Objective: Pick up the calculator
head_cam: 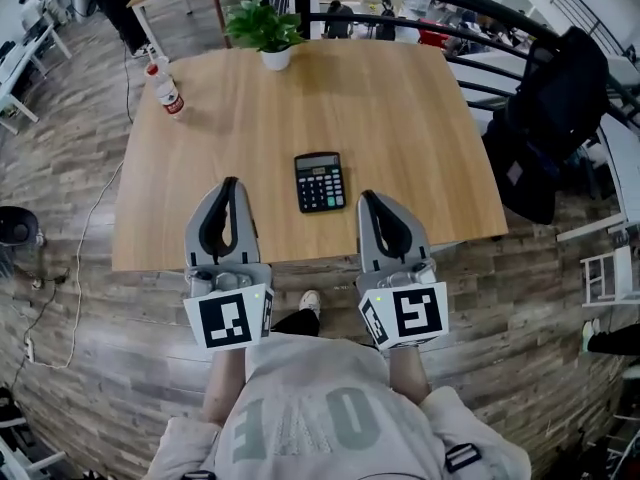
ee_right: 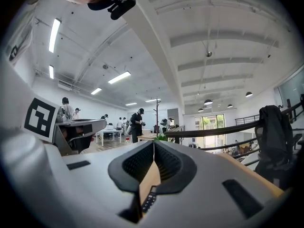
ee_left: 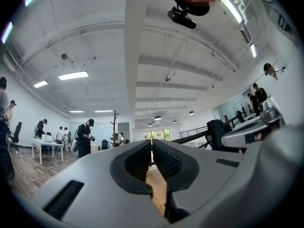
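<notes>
The sweatshirt [head_cam: 300,423] bears large letters, seemingly "OE".

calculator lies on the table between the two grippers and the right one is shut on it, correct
Not quite: the right gripper is shut, but on nothing. The head view shows the calculator lying free on the table between it and the left gripper.

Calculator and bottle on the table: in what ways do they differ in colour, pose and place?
The calculator is black; the bottle is clear with a red cap and red label. The calculator lies flat, keys up; the bottle seems to stand upright. The calculator is near the person's edge of the table; the bottle is near the far left corner. Both rest on the wooden table.
</notes>
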